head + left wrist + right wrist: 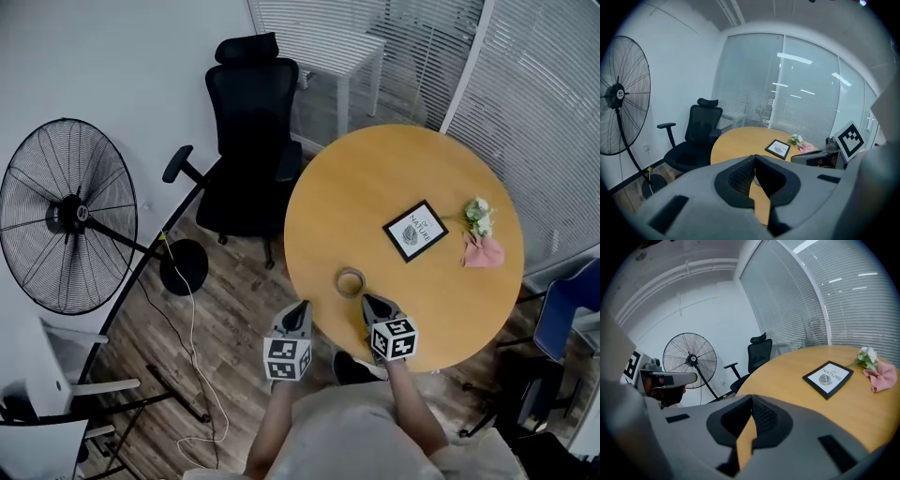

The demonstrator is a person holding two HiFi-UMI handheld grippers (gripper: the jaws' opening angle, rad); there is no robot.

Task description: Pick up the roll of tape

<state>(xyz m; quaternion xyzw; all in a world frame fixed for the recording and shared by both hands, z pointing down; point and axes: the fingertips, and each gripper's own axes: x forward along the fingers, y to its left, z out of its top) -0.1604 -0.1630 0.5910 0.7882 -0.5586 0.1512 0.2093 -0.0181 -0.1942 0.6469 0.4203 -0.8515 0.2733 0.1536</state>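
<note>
The roll of tape [350,281] is a small brownish ring lying flat on the round wooden table [375,178], close to its near edge. My left gripper [302,307] hangs just off the table's edge, to the left of the roll and a little nearer me, apart from it. My right gripper [367,300] is over the table edge just to the right of the roll, not touching it. In the left gripper view the left gripper [754,157] has its jaws met at the tips, empty. The right gripper [751,397] in its own view is likewise shut on nothing.
On the table lie a black-framed picture [415,230], a small bunch of flowers [479,217] and a pink cloth [484,251]. A black office chair [248,141] stands at the table's left, a floor fan [66,216] further left, a blue chair [572,305] at right.
</note>
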